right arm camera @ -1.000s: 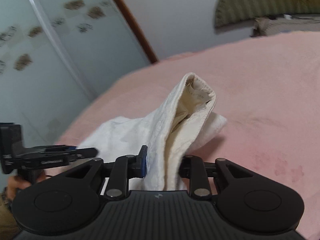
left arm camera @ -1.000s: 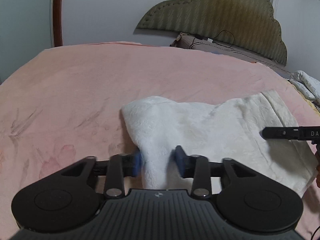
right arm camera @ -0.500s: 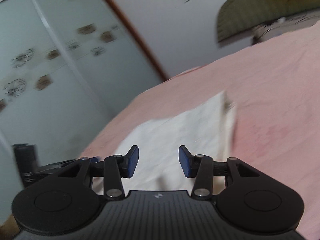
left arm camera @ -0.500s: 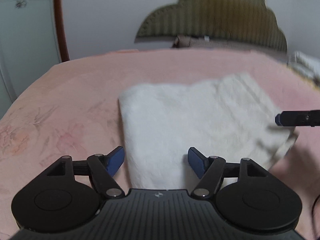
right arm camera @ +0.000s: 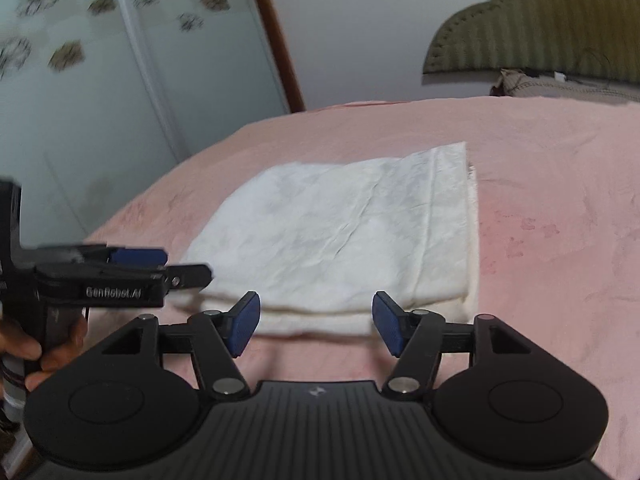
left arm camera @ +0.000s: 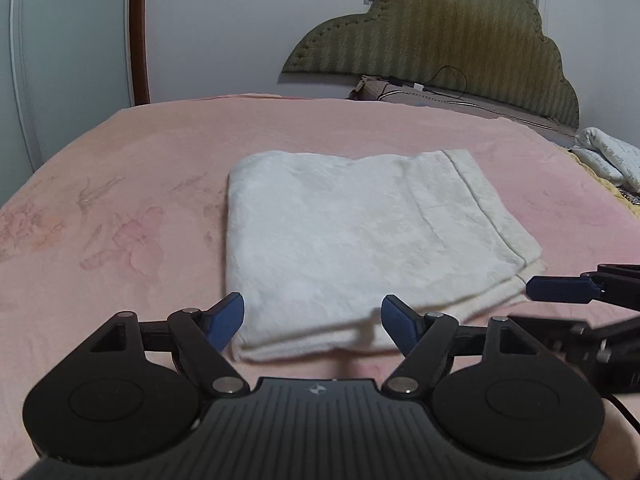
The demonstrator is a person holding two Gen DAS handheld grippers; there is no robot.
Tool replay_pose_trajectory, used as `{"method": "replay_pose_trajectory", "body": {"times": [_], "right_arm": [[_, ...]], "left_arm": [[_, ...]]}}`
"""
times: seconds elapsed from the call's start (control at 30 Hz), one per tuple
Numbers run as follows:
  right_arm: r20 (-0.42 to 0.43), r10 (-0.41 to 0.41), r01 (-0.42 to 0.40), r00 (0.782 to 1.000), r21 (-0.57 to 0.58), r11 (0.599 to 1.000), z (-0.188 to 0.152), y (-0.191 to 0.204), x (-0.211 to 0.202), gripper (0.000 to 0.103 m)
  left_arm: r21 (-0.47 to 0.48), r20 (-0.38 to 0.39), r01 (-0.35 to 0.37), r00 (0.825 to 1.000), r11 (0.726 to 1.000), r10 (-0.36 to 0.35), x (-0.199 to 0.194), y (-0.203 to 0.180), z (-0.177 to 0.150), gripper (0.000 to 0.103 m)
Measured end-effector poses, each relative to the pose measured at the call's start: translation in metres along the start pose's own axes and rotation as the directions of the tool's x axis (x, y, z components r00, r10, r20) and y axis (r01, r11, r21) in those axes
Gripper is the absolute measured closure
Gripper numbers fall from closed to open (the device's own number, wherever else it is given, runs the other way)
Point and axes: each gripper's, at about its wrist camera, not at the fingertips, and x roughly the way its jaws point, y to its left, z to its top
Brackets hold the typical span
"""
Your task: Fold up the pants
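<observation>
We see the white pants point(left arm camera: 360, 240) lying folded flat in a neat stack on the pink bed point(left arm camera: 120, 200). Our left hand-held gripper point(left arm camera: 312, 320) sits just before the near edge of the pants, at six o'clock from them. Its blue fingers point(left arm camera: 224, 320) are opening and nothing is between them. Our right hand-held gripper point(right arm camera: 316, 326) is at the same near edge, toward four o'clock. It is opening too, and it holds nothing. A green headboard point(left arm camera: 460, 32) stands at twelve o'clock.
</observation>
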Motion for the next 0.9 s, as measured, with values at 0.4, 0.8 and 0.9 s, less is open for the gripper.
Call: {"method": "replay_pose_trajectory", "body": {"times": [0.4, 0.8, 0.9], "right_arm": [[0.033, 0.017, -0.014, 0.999, -0.088, 0.996, -0.015, 0.054, -0.05, 0.029], [0.053, 0.029, -0.033, 0.998, 0.076, 0.997, -0.022, 0.046, -0.042, 0.023], [0.026, 0.001, -0.003, 1.0, 0.079, 0.997, -0.028, 0.048, -0.034, 0.023]], "left_arm": [[-0.019, -0.005, -0.052, 0.999, 0.998, 0.051, 0.006, -0.004, -0.036, 0.012], [-0.011, -0.026, -0.098, 0.995, 0.995, 0.098, 0.019, -0.003, -0.047, 0.0], [-0.008, -0.026, -0.1, 0.995, 0.995, 0.099, 0.019, -0.004, -0.046, 0.0]]}}
